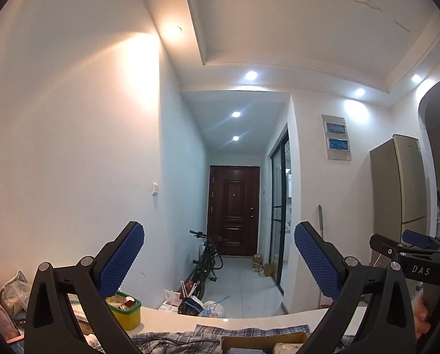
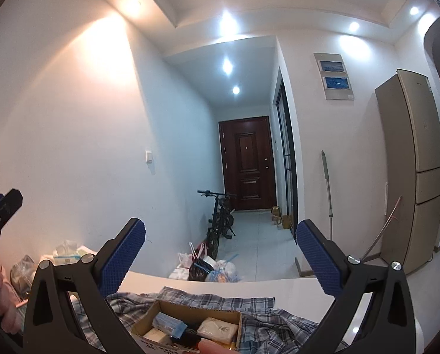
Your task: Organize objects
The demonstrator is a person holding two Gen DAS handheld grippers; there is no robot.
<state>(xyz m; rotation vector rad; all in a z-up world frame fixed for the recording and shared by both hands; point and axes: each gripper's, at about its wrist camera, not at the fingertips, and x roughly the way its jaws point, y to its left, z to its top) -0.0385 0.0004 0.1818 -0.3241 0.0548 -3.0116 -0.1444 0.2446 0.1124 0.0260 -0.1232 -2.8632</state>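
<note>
Both grippers, left [image 1: 219, 258] and right [image 2: 220, 253], hang with fingers spread wide and empty. At six o'clock a cardboard box [image 2: 190, 329] of small packets sits on a plaid shirt [image 2: 267, 324] on the white table [image 2: 249, 287].

Recessed ceiling spotlights [image 1: 251, 75] glare brightly; warm wash on left wall [image 1: 72, 118]; strong fisheye bending, dark vignetted corners.

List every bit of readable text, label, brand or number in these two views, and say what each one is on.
"DAS": white letters on the black body of the right gripper, seen in the left wrist view.
Fridge: small mark near its top, too small to read.
Wall panels: blue windows, nothing legible.
Cardboard box: dark print on its front wall, too blurred to read.
Green tub: contents' labels unreadable.
</note>
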